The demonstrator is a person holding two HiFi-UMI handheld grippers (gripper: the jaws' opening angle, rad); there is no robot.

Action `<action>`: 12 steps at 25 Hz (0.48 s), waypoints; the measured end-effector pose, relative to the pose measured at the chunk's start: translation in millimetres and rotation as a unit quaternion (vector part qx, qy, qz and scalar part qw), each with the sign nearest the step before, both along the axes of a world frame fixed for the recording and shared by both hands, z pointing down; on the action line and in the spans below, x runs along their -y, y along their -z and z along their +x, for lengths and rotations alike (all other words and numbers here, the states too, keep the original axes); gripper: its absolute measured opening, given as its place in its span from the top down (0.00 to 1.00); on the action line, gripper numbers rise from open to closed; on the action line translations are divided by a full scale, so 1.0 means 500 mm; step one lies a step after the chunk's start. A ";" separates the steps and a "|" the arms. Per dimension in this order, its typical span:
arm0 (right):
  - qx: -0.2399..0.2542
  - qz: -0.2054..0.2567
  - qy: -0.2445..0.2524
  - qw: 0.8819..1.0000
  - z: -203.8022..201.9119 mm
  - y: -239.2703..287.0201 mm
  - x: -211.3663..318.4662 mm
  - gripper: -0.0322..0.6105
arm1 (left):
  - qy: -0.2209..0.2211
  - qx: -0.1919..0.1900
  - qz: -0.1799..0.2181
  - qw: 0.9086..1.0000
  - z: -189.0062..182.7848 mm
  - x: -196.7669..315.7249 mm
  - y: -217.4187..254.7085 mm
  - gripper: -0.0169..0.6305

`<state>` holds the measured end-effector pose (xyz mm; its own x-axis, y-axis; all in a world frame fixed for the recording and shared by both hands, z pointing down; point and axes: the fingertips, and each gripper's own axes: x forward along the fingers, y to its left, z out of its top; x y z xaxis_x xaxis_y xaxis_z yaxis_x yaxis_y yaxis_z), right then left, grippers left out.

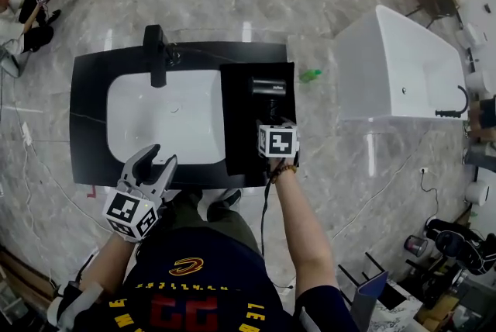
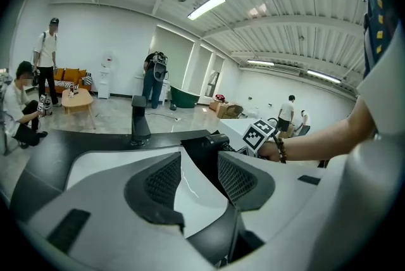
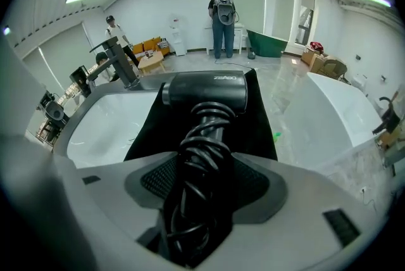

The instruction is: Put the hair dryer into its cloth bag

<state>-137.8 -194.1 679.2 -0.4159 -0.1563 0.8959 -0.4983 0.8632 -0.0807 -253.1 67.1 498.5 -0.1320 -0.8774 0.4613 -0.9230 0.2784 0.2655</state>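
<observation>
Now the hair dryer [image 3: 205, 91] lies on its cloth bag [image 3: 256, 124], body at 12 o'clock. Its cord-wrapped handle [image 3: 205, 130] runs toward 6 o'clock, between the parted jaws of my right gripper [image 3: 205, 175]. My left gripper [image 2: 196, 175], also parted and empty, is farther, at 8 o'clock.

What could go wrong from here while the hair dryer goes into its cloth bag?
1. The right gripper has open jaws around the cord-wound handle of the hair dryer; closing on loose coils might slip.
2. The dryer lies on the flat cloth bag, which the open left gripper isn't holding, so lifting may drag the bag toward the sink.
</observation>
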 end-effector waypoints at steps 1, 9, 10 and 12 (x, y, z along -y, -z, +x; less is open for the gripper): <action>-0.006 0.000 -0.003 1.000 -0.001 -0.003 0.001 0.59 | 0.003 0.001 -0.001 1.000 -0.003 -0.003 0.000 0.72; -0.019 -0.031 -0.021 0.999 -0.004 -0.028 0.001 0.59 | -0.012 -0.001 -0.004 1.000 0.007 0.001 0.000 0.72; -0.018 -0.032 -0.023 0.999 -0.001 -0.026 0.002 0.59 | -0.021 0.000 -0.004 1.000 0.012 0.004 0.002 0.72; -0.014 -0.036 -0.027 0.999 0.005 -0.019 0.001 0.59 | -0.039 0.007 -0.003 0.999 0.022 0.012 0.006 0.72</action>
<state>-135.1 -194.8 688.5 -0.3826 -0.1127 0.9170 -0.5478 0.8270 -0.1269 -242.3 61.0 495.4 -0.0699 -0.8822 0.4657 -0.9457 0.2072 0.2506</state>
